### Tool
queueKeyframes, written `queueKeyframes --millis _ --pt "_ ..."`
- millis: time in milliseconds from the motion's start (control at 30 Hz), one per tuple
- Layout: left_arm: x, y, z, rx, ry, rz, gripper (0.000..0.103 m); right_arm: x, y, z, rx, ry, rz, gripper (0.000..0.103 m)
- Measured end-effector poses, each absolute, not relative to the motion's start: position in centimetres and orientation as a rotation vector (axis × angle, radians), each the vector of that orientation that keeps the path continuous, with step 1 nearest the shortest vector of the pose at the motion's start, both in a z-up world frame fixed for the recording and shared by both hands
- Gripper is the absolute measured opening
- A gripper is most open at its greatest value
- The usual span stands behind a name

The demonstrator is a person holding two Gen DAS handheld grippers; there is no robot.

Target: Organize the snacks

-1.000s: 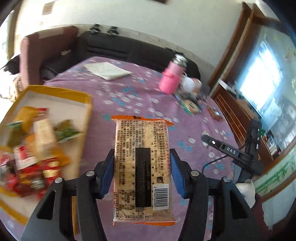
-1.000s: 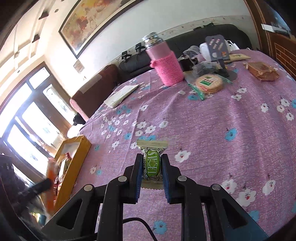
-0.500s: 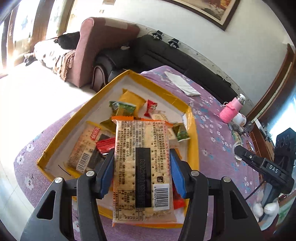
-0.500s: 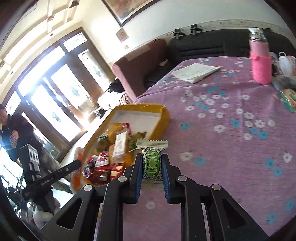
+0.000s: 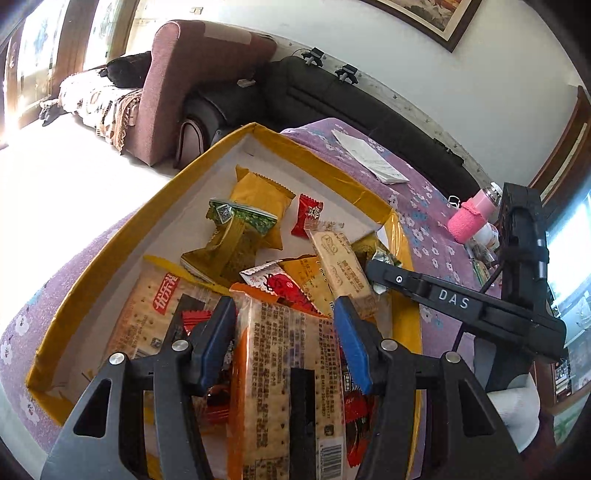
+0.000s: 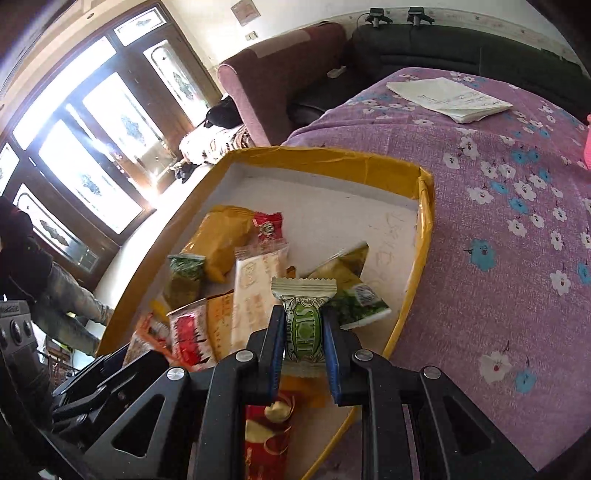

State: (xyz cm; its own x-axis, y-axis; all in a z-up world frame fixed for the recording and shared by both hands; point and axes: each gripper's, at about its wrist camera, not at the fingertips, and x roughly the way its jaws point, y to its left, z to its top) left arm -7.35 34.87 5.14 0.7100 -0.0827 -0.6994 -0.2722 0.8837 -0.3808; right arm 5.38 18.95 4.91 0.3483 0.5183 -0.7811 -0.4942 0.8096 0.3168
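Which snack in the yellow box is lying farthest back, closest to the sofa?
The plain yellow packet, lying behind the green packet and the small red candy.

- Ahead of me a dark leather sofa (image 5: 332, 96) runs along a pale wall (image 5: 461, 85).
- A maroon armchair (image 5: 195, 85) stands at the sofa's end, a patterned throw (image 5: 99, 103) draped beside it.
- A framed picture (image 5: 439, 22) hangs high on that wall.
- Tall dark-framed glass doors (image 6: 92, 147) blaze with daylight, washing out the pale floor (image 5: 55, 177).
- The surface wears a purple flowered cloth (image 6: 498, 221).
- Brown wood trim (image 5: 561, 147) stands on my right.
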Motion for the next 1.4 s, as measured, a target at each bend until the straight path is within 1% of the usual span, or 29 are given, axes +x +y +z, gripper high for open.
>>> queueKeyframes --millis 33,100,133,200,267,400,500,567,667,733,833,1067,1400 --pt "-6.9 34.7 5.0 -0.490 0.783 0.112 0.054 5.9 19.0 4.7 0.024 1.018 0.640 0.022" --pt "-6.5 34.6 5.0 -0.495 0.781 0.112 0.054 6.3 18.8 5.0 0.042 1.007 0.651 0.022" --pt "-6.3 34.4 4.9 -0.496 0.779 0.111 0.055 6.1 18.5 5.2 0.053 1.000 0.649 0.025" --pt "-6.1 34.4 4.8 -0.502 0.774 0.109 0.057 5.4 17.6 6.2 0.088 0.964 0.665 0.032" --pt "-6.2 34.4 5.1 -0.517 0.757 0.094 0.058 4.4 16.4 7.3 0.104 0.927 0.665 0.046" --pt "-7.2 33.9 6.8 -0.515 0.716 0.093 0.059 1.8 13.5 9.5 0.113 0.846 0.666 0.048" --pt "-8.9 32.7 8.7 -0.471 0.660 0.109 0.059 -0.3 11.1 10.4 0.120 0.794 0.650 0.054" --pt "-10.1 32.0 10.0 -0.434 0.619 0.140 0.063 -1.6 9.7 10.6 0.129 0.770 0.634 0.059" --pt "-12.6 30.4 12.2 -0.365 0.541 0.207 0.074 -3.8 7.9 10.7 0.143 0.740 0.624 0.060" --pt "-14.1 29.5 13.5 -0.314 0.488 0.270 0.084 -5.2 6.9 10.7 0.147 0.721 0.621 0.063" --pt "-16.1 28.5 15.2 -0.256 0.410 0.345 0.088 -7.1 5.7 10.7 0.143 0.692 0.613 0.067" --pt "-17.8 26.6 17.4 -0.188 0.362 0.343 0.089 -10.3 4.2 10.4 0.072 0.667 0.579 0.074" --pt "-18.0 24.2 17.4 -0.141 0.359 0.365 0.090 -12.9 4.1 9.7 0.006 0.639 0.544 0.076"
